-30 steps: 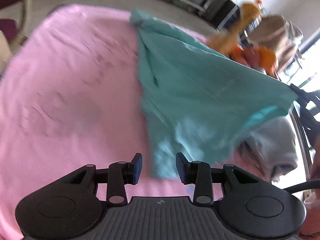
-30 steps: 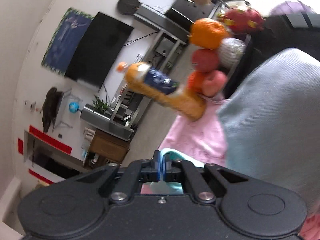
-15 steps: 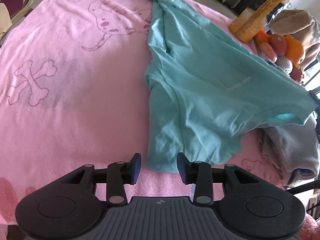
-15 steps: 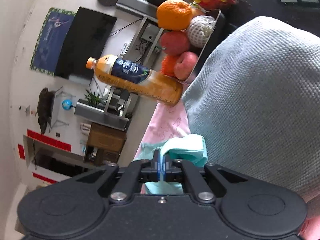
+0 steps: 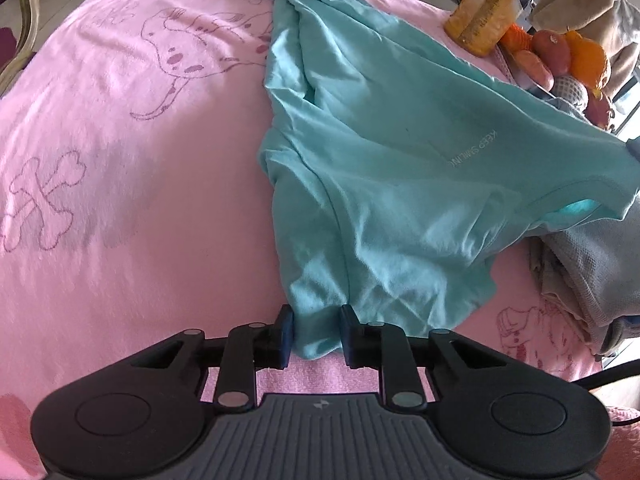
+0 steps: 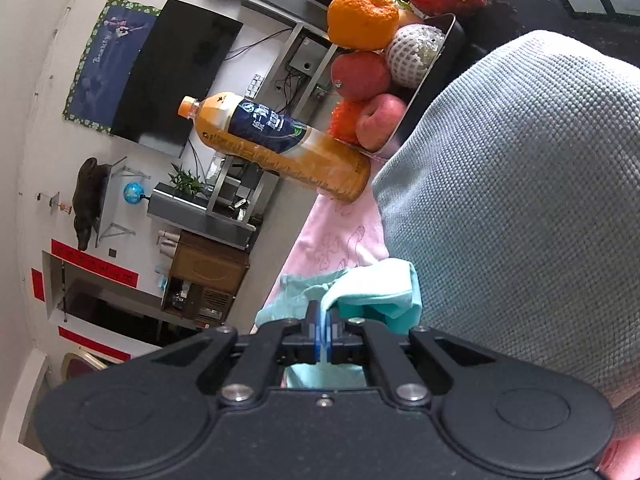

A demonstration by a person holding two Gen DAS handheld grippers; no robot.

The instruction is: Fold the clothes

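Left wrist view: pink blanket (image 5: 120, 184) with dog and bone drawings fills the left and centre of the frame. Teal t-shirt (image 5: 380, 152) runs from the top centre diagonally down to the bottom centre, rumpled, its right side lifted toward the right edge. Left gripper (image 5: 316, 334) at bottom centre points steeply down, jaws closing, the shirt's lower corner sits between the blue pads; pads look just at the cloth's edges, can't confirm a firm pinch. Right of that, a grey knit garment (image 5: 592, 264) lies piled at the right edge. Upper right: juice bottle (image 5: 484, 12), then a fruit tray (image 5: 560, 56).

Right wrist view: TV (image 6: 172, 72) on the wall upper left. Juice bottle (image 6: 276, 148) at centre, fruit tray (image 6: 384, 60) upper centre. Right gripper (image 6: 323, 334) at bottom centre, jaws clamped tight on a fold of the teal t-shirt (image 6: 376, 292). Grey knit garment (image 6: 520, 208) fills the right half, touching the held fold.
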